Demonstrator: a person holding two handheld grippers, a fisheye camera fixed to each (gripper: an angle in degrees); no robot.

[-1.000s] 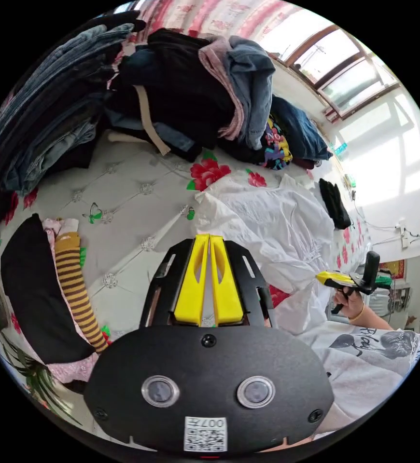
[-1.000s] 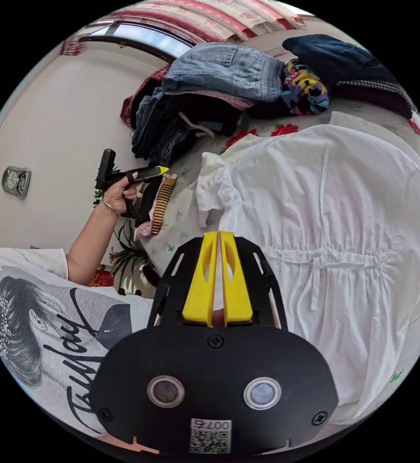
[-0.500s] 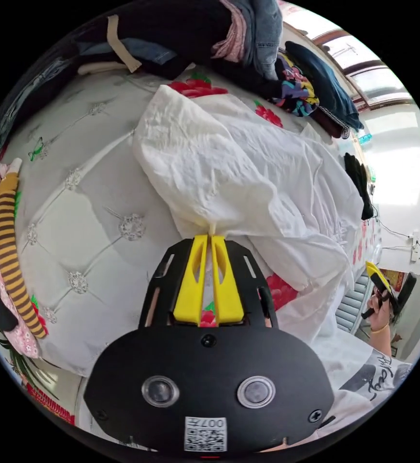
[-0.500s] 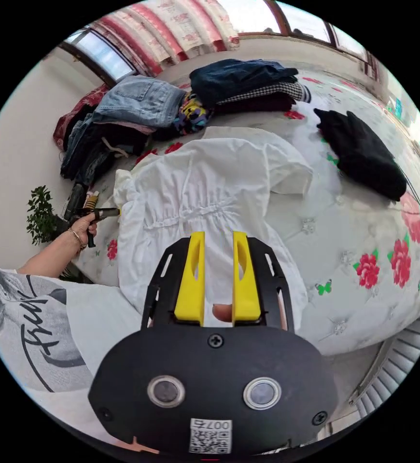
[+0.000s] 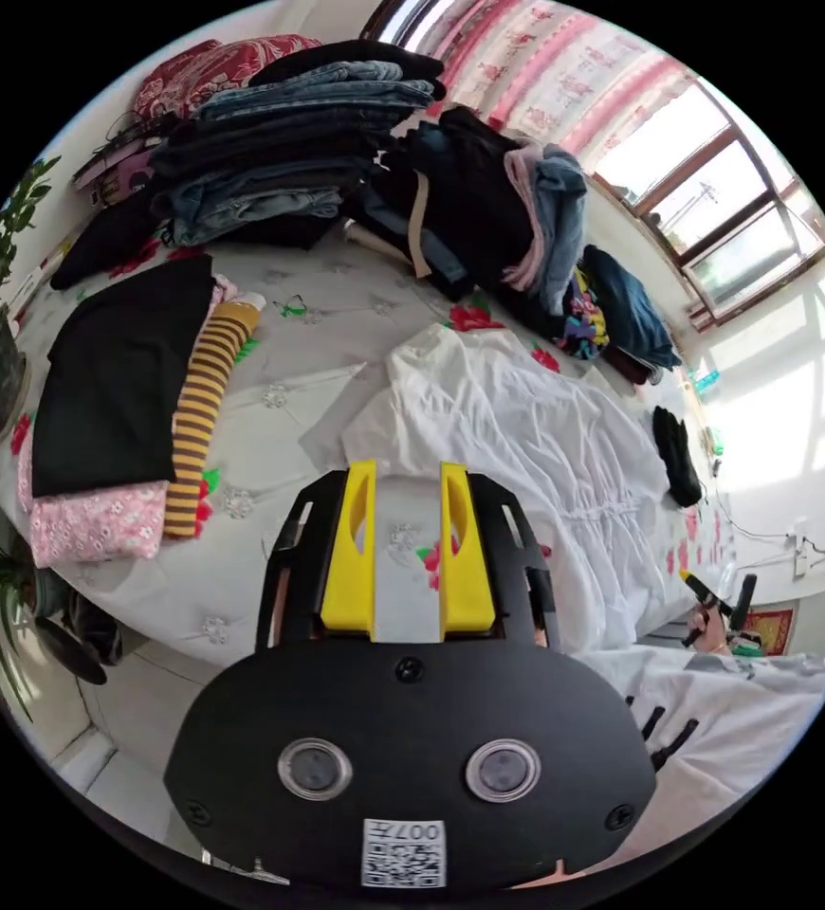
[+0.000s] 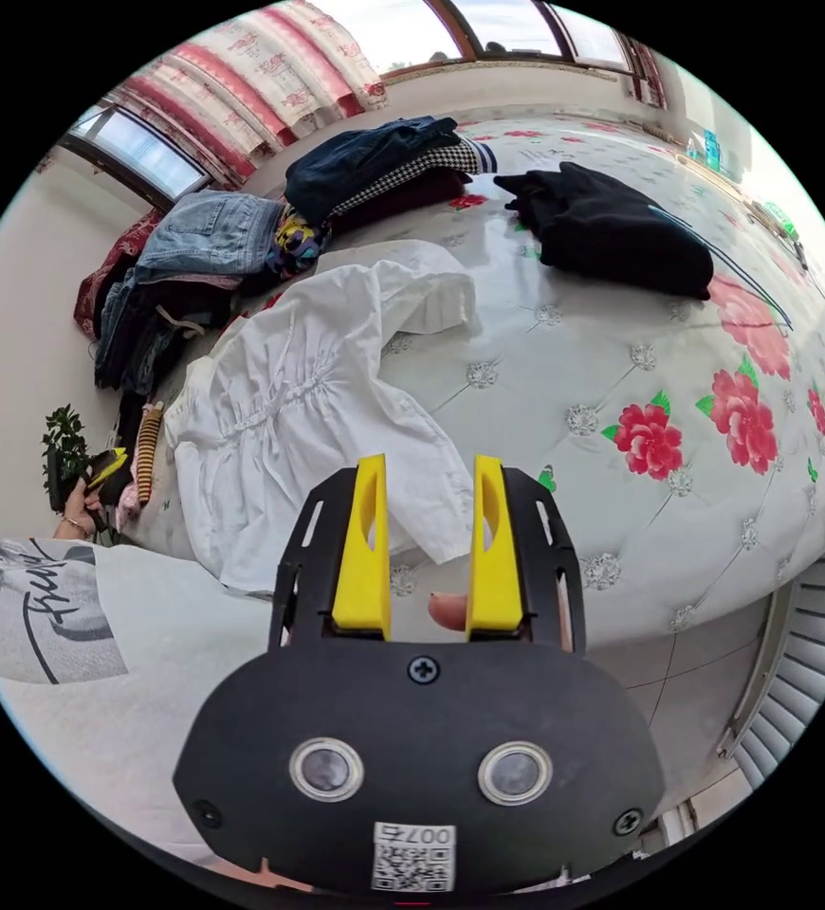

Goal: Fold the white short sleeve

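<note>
We see the white short sleeve (image 5: 517, 427) spread flat on the bed (image 5: 327, 379), and we place everything else by it: the stacks of folded jeans (image 5: 280, 152) sit beyond its top end, the striped sock (image 5: 206, 398) and black cloth (image 5: 119, 379) lie well off to one side, and a black garment (image 6: 612, 232) lies well apart on the other. Our left gripper (image 5: 405, 466) hovers just beside the garment's edge with its fingers parted and holding nothing, and our right gripper (image 6: 429, 462) hangs over its lower hem, fingers likewise apart and empty
</note>
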